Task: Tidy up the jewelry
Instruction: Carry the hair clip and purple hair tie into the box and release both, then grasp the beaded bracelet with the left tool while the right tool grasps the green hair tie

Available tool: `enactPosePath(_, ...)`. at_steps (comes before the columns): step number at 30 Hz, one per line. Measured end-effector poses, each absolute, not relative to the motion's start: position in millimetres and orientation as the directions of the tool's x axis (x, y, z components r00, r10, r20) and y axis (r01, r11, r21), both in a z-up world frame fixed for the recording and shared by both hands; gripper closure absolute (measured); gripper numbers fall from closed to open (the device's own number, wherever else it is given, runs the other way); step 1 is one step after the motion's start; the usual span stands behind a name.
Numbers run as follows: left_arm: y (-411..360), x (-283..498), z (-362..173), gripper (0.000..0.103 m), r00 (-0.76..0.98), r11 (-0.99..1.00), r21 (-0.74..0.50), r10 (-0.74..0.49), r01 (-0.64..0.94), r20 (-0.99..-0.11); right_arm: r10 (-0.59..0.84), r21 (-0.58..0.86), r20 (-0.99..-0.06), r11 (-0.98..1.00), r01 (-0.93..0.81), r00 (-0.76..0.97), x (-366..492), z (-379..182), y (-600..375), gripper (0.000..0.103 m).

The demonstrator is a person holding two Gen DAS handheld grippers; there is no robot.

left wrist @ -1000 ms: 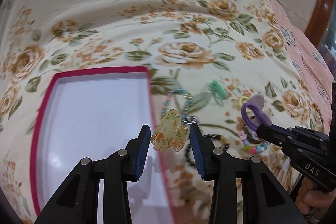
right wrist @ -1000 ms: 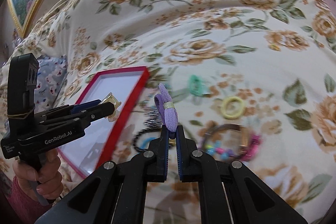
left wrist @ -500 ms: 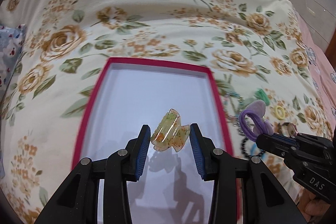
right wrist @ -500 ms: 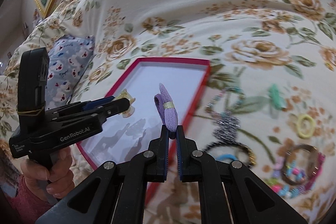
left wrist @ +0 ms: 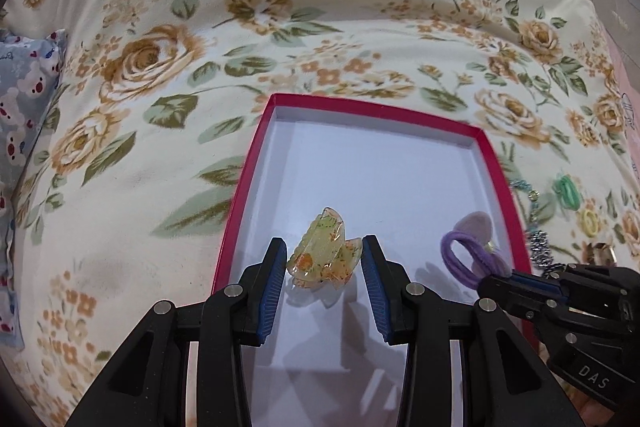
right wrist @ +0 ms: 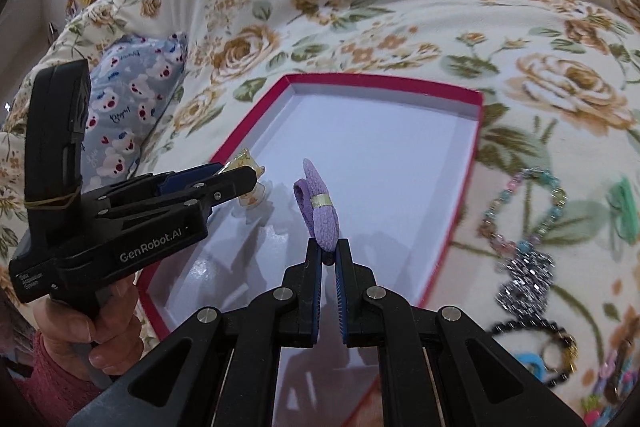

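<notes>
yellow hair claw (left wrist: pixel 323 254) between left hand-held gripper (left wrist: pixel 324 259) fingers, over red tray (left wrist: pixel 240 183)

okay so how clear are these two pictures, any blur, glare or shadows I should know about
Left wrist view: hair clip sharp, fisheye bending the red box, gripper shadows on its floor. Right wrist view: purple hair tie crisp, beaded bracelets at right motion-blurred, faint sheen on the box floor.
</notes>
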State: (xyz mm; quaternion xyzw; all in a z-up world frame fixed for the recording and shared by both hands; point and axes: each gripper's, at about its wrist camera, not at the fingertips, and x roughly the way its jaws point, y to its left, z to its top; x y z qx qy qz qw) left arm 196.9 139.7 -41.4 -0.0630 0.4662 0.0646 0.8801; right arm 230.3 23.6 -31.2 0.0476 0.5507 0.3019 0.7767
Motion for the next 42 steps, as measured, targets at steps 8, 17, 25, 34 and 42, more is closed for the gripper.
enactPosePath(8,140,206,-55,0.065,0.543,0.985,-0.025,0.072,-0.170,-0.837,0.490,0.386,-0.854,0.823,-0.416,0.177,239,-49,28,0.094)
enactPosePath(17,138,208,-60,0.064,0.530,0.985,-0.007,0.088,-0.175,-0.843,0.485,0.381,-0.857,0.823,-0.421,0.174,242,-48,30,0.087)
enactPosePath(25,141,205,-56,0.062,0.538,0.982,-0.029,0.079,-0.188,-0.839,0.493,0.390,-0.852,0.823,-0.413,0.178,239,-44,27,0.080)
enactPosePath(34,144,184,-41,0.049,0.558,0.972,-0.054,0.086,-0.229,-0.825,0.523,0.409,-0.820,0.820,-0.400,0.232,228,-22,7,0.066)
enactPosePath(42,127,159,-17,0.040,0.592,0.969,-0.099,0.056,-0.226,-0.804,0.511,0.408,-0.802,0.847,-0.341,0.309,213,0,-38,0.066)
